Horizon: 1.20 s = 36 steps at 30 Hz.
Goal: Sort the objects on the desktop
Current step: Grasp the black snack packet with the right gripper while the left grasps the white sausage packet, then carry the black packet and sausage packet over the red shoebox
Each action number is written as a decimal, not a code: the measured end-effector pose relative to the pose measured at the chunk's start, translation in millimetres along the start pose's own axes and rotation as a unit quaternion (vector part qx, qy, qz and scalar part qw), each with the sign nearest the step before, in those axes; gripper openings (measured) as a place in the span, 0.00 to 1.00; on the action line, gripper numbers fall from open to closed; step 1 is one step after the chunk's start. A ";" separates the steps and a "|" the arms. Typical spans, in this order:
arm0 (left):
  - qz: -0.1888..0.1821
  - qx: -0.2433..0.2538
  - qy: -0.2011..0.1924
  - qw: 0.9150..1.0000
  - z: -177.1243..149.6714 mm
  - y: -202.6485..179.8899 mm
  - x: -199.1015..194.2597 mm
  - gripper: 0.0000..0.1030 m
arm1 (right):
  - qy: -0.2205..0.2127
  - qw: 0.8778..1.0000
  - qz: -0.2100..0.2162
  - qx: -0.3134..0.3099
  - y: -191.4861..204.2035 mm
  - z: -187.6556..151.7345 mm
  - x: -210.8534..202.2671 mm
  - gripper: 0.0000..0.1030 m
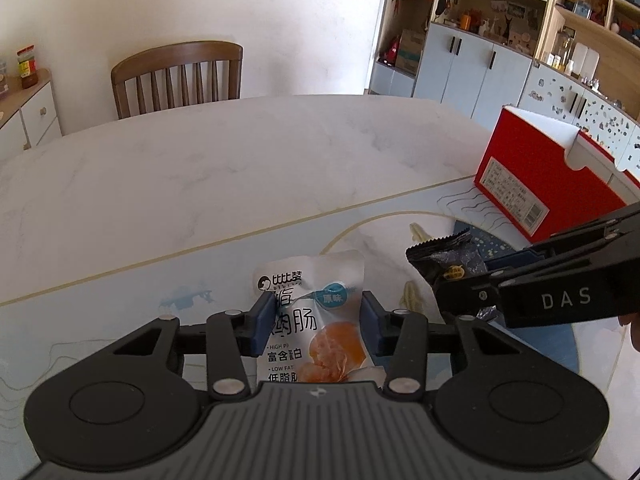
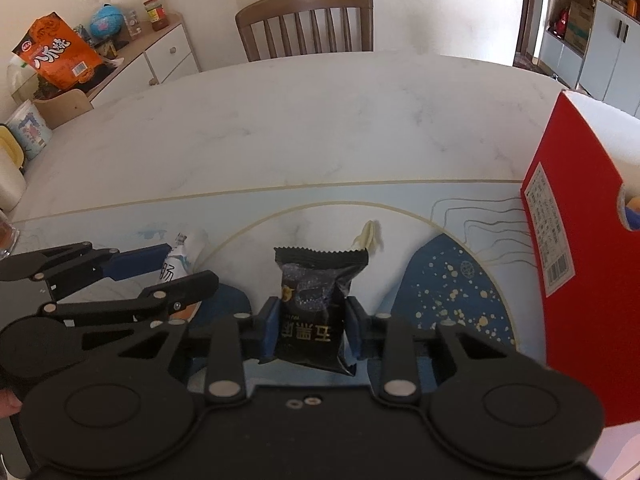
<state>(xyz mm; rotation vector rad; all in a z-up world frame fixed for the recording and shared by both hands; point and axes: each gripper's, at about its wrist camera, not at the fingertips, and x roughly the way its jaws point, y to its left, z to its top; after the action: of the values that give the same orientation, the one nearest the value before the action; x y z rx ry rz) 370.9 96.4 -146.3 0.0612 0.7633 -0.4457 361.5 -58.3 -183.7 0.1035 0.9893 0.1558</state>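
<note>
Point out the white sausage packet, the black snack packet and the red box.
white sausage packet (image 1: 316, 320), left wrist view, printed front.
black snack packet (image 2: 314, 300), right wrist view, middle of wrapper.
red box (image 1: 528, 176), left wrist view, red side wall.

The left gripper clamps a white sausage packet between its blue pads above the patterned mat. At three o'clock the right gripper pinches a black snack packet. A red box stands at two o'clock and a wooden chair at eleven.
</note>
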 end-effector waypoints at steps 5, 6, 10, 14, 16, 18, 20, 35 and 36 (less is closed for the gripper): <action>-0.005 0.007 -0.008 1.000 1.5 -8.0 -9.5 0.42 | -0.006 1.000 0.002 -0.002 -0.8 -3.2 -10.6 0.32; -0.006 0.008 -0.009 1.000 1.5 -10.0 -11.6 0.42 | -0.007 1.000 0.003 -0.002 -1.5 -4.1 -13.2 0.32; -0.017 0.002 -0.015 1.000 0.4 -16.8 -21.4 0.42 | -0.012 1.000 0.004 -0.005 -3.3 -7.7 -24.2 0.32; -0.025 -0.002 -0.018 1.000 -1.3 -24.9 -32.3 0.42 | -0.019 1.000 0.012 -0.006 -6.8 -10.5 -38.3 0.32; -0.030 -0.004 -0.019 0.999 -1.3 -28.8 -36.8 0.42 | -0.022 1.000 0.015 -0.006 -9.3 -12.0 -46.0 0.32; -0.035 -0.010 -0.016 0.999 -0.6 -32.4 -41.4 0.42 | -0.025 1.000 0.016 -0.005 -11.8 -13.3 -54.0 0.32; -0.039 -0.015 -0.014 0.999 1.0 -37.6 -46.5 0.42 | -0.028 0.999 0.019 -0.002 -14.5 -14.1 -60.9 0.32; -0.058 -0.001 -0.025 0.998 26.1 -92.8 -77.1 0.42 | -0.057 0.998 0.032 0.021 -52.1 -21.6 -114.4 0.32; -0.057 0.002 -0.025 0.998 28.6 -97.5 -79.0 0.42 | -0.059 0.998 0.032 0.022 -55.4 -21.7 -118.5 0.32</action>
<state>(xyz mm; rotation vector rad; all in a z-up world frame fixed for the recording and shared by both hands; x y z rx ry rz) 299.4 31.1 -61.5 0.0098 0.7193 -0.5541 284.1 -133.5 -106.8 0.1821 0.8720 0.1839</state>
